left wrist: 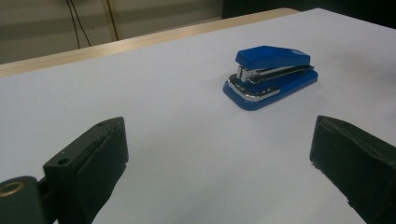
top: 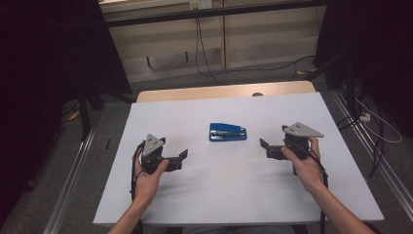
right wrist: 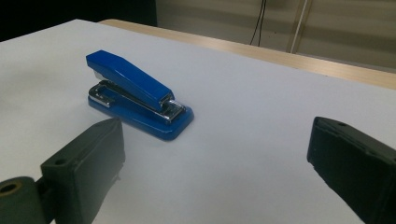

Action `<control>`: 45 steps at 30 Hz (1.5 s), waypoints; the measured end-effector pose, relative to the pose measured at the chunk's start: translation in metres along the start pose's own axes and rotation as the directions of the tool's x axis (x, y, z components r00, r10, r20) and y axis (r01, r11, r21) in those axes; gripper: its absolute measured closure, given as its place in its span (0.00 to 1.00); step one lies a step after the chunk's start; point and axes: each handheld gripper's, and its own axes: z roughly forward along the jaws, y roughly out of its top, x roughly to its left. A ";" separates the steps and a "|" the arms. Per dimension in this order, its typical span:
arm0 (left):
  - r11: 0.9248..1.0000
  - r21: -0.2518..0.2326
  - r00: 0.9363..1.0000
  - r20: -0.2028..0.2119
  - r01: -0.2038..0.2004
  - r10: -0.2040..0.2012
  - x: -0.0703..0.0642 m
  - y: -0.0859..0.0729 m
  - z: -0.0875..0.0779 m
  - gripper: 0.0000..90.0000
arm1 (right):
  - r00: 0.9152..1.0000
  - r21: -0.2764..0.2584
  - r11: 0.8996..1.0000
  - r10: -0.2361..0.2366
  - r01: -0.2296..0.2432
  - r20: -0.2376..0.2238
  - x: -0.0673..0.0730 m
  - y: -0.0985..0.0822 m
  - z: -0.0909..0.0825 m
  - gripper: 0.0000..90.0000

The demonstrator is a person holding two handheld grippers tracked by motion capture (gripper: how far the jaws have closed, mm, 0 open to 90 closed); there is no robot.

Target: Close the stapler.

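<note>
A small blue stapler (top: 227, 131) with a chrome mechanism lies flat near the middle of the white table (top: 219, 195). My left gripper (top: 181, 157) rests on the table to its lower left, jaws wide open and empty. My right gripper (top: 265, 147) rests to the stapler's right, also open and empty. In the left gripper view the stapler (left wrist: 271, 75) lies ahead and right of centre, beyond the open left gripper (left wrist: 219, 161). The right gripper view has the stapler (right wrist: 137, 94) ahead on the left, close to the left jaw of the right gripper (right wrist: 215, 161).
The white sheet covers a wooden tabletop whose far edge (top: 224, 90) shows bare. Beyond it are a grey floor, black cables (top: 202, 53) and wooden panels. Metal rails (top: 363, 141) run along the floor on both sides of the table.
</note>
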 end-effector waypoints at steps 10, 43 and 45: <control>1.000 -0.013 0.999 -0.038 0.028 -0.029 0.000 -0.008 -0.019 0.05 | 1.000 -0.018 1.000 0.014 -0.013 0.020 -0.002 -0.004 -0.018 0.05; 0.998 -0.007 0.997 -0.042 0.058 -0.058 0.003 -0.038 -0.060 0.04 | 0.994 -0.025 0.999 0.050 -0.048 0.097 -0.007 -0.036 -0.066 0.03; 0.999 -0.001 0.998 -0.040 0.048 -0.048 0.002 -0.039 -0.062 0.04 | 0.994 -0.029 0.998 0.051 -0.049 0.100 -0.007 -0.039 -0.070 0.03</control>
